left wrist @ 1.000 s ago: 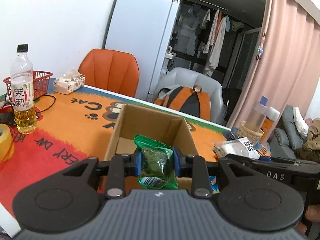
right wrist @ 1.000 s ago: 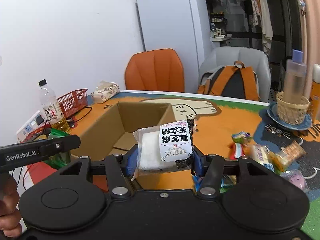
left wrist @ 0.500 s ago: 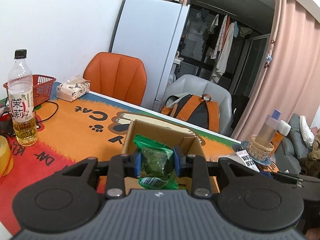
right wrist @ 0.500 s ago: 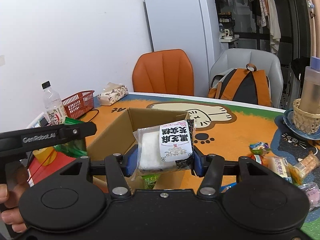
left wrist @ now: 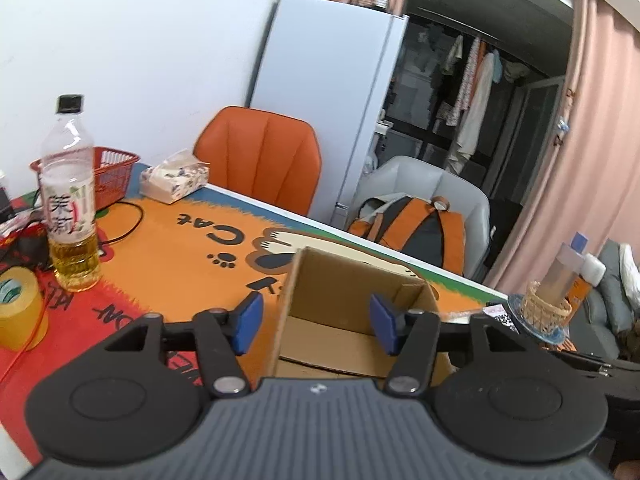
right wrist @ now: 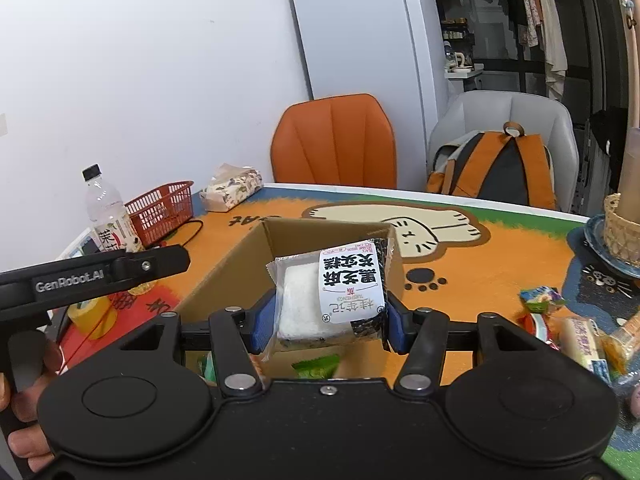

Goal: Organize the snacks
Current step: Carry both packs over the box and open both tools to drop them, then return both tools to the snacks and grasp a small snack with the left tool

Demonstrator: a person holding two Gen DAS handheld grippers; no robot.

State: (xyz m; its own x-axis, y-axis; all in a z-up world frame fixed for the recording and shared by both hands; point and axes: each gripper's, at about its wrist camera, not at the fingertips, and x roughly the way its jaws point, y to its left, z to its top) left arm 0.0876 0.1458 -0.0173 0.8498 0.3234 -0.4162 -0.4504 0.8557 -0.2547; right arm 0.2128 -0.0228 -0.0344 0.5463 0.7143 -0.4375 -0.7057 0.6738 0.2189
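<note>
An open cardboard box (left wrist: 352,312) (right wrist: 248,264) stands on the orange cat-print table mat. My left gripper (left wrist: 316,322) is open and empty, its blue pads apart above the box's near end. My right gripper (right wrist: 328,316) is shut on a white cake packet with a black-and-white label (right wrist: 332,300), held above the box's near right side. A green snack packet (right wrist: 316,366) lies in the box below it. Loose snack packets (right wrist: 576,328) lie on the mat to the right.
A tea bottle (left wrist: 70,204), a yellow tape roll (left wrist: 18,312), a red basket (left wrist: 110,176) and a tissue pack (left wrist: 174,176) stand at the left. A wicker holder with bottles (left wrist: 548,312) is at the right. Orange and grey chairs stand behind the table.
My left gripper has opened and let go of the green packet, which now lies in the box. My right gripper still holds the cake packet and has shifted a little over the box.
</note>
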